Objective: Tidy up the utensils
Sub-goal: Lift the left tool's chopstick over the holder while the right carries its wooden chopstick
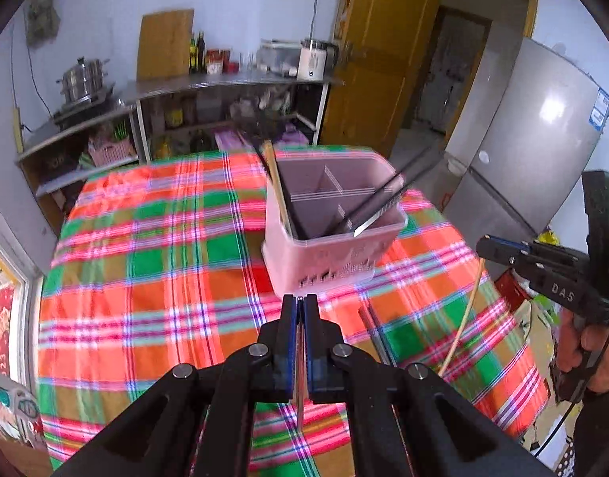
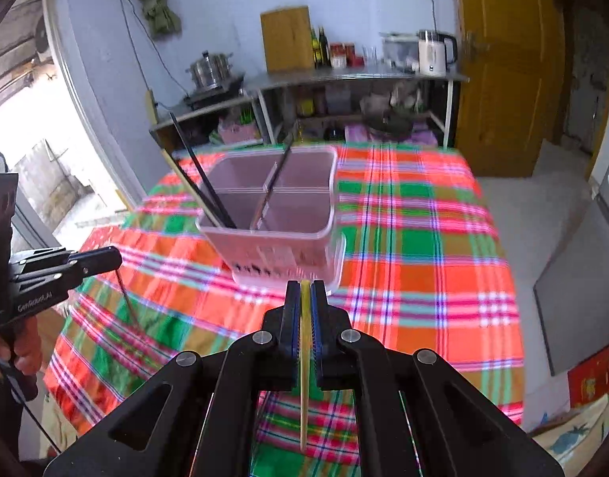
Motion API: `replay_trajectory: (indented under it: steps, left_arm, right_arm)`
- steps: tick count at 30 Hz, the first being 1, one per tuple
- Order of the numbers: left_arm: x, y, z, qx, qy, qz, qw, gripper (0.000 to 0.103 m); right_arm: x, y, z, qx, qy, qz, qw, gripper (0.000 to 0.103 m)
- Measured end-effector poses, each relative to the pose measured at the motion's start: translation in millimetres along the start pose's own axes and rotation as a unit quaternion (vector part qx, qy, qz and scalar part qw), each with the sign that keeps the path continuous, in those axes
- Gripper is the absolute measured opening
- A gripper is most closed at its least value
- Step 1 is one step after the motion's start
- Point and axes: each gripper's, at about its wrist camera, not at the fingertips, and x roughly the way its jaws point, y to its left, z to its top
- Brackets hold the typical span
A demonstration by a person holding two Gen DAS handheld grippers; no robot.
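A pink utensil holder (image 1: pixel 332 214) with four compartments stands on the plaid tablecloth (image 1: pixel 145 278); it also shows in the right wrist view (image 2: pixel 276 218). Dark chopsticks (image 1: pixel 376 206) and a wooden chopstick (image 1: pixel 278 190) lean inside it. My left gripper (image 1: pixel 301 302) is shut on a thin dark chopstick (image 1: pixel 300 397) just in front of the holder. My right gripper (image 2: pixel 305 288) is shut on a pale yellow chopstick (image 2: pixel 304 377), also close before the holder. The right gripper (image 1: pixel 503 248) shows at the right of the left wrist view, the left gripper (image 2: pixel 109 256) at the left of the right wrist view.
A metal shelf unit (image 1: pixel 225 87) with a pot, bottles and a kettle stands behind the table. A silver fridge (image 1: pixel 534 139) is to the right, a yellow door (image 2: pixel 507 59) beyond. The table edge drops to the floor on the right (image 2: pixel 542 218).
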Motion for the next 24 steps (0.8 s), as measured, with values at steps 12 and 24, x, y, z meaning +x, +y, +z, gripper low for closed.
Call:
replay_trajectory:
  steps: [12,24]
  left_arm:
    - [-9.4,-6.6,-10.1,-0.001,-0.003,-0.008,1.0000,0.003]
    - [-26.3,-8.0,1.9,-0.005,-0.007,-0.019,0.9998,0.003]
  right_arm:
    - [-28.4,6.8,-13.4,-0.014,-0.021,-0.008,1.000,0.005]
    - [-50.9,24.2,-2.7,-0.029,-0.056,-0.004,0.998,0.005]
